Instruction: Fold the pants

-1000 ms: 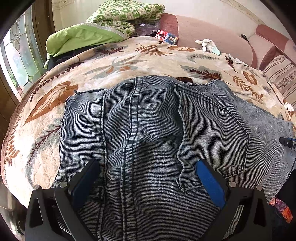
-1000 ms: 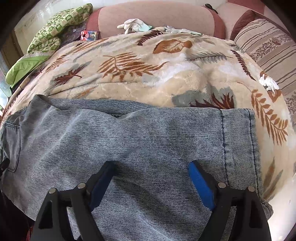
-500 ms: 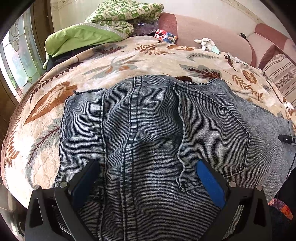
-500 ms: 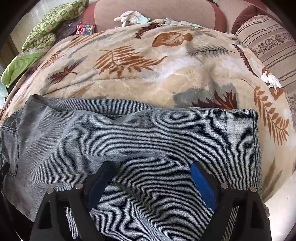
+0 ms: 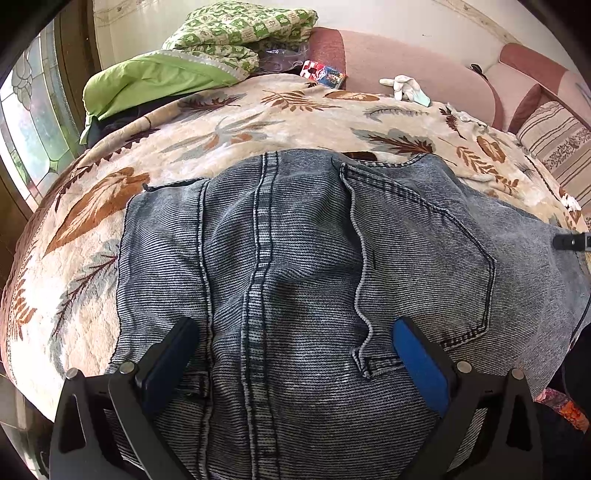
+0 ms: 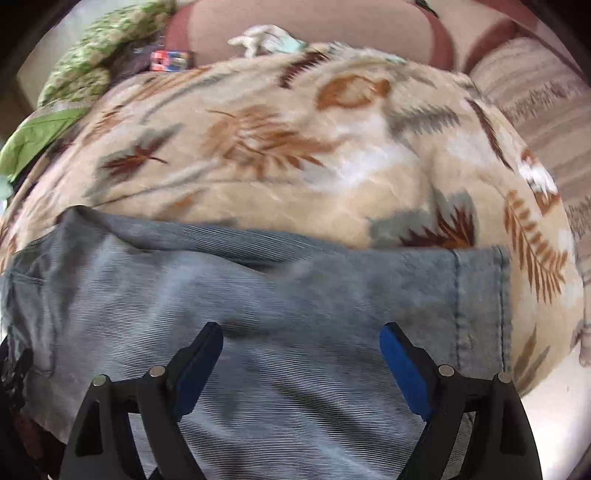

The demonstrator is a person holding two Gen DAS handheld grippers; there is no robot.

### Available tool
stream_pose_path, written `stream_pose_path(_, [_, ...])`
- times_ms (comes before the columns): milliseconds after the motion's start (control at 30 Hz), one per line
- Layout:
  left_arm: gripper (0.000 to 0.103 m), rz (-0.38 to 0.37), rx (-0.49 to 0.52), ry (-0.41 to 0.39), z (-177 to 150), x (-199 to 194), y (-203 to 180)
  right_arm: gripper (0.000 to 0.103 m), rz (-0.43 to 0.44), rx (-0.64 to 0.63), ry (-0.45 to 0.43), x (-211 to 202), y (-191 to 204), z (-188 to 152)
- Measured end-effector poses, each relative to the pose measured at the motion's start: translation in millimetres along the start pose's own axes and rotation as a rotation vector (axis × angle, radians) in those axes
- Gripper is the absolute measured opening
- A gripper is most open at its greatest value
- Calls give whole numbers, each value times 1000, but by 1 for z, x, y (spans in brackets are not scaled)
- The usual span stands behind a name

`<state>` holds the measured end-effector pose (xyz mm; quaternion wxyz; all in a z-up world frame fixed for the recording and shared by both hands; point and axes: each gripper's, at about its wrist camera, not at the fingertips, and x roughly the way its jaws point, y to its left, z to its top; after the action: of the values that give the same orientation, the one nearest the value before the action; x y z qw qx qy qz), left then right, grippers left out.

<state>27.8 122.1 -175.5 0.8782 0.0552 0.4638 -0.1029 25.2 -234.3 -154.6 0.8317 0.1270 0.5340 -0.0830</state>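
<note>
Denim, faded blue-grey: the jeans lie flat on a leaf-print blanket over a bed or sofa, filling the lower half of both views. Left wrist view shows the seat end: centre seam down the middle, back pocket right of centre. Right wrist view (blurred) shows the leg end, with the stitched hem at centre right and bare blanket above it.

Left claw is spread wide, nothing between the blue pads, low over the seat near the waistband. Right claw is also released, pads apart over the leg fabric, gripping nothing. Its tip shows at the right edge of the left view.

Judged step: fold not yet begun, both claws lining up for a pinch.

Risks:
- The pants look doubled leg on leg, so a shallow pinch may lift only the top layer, and the legs would split apart on lifting.
- Heavy denim could slip from the pads if only the edge is caught.
- Plush blanket may get pinched along with the cloth and drag.
- Uneven lift between ends would skew the fold.

Clutter sits upper left: green pillow, patterned green quilt, small colourful packet, white glove.
</note>
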Motion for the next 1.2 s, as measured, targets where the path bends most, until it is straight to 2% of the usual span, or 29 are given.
stream_pose_path(100, [103, 2, 1, 1, 0, 1, 0, 89, 49, -86, -25, -11, 35, 5])
stream_pose_path(267, [103, 6, 1, 3, 1, 2, 0, 89, 174, -195, 7, -15, 90, 1])
stream_pose_path(467, [103, 12, 2, 9, 2, 4, -2, 89, 253, -283, 51, -18, 127, -18])
stream_pose_path(667, [103, 17, 2, 13, 3, 5, -2, 89, 267, -290, 105, -6, 129, -29])
stream_pose_path(767, [103, 20, 4, 15, 3, 5, -2, 89, 242, -284, 142, 10, 125, -32])
stream_pose_path(900, [103, 24, 4, 16, 3, 6, -3, 90, 235, -317, 130, 11, 127, -37])
stream_pose_path(1200, [103, 24, 4, 11, 2, 5, -3, 90, 261, -297, 119, 8, 123, -39])
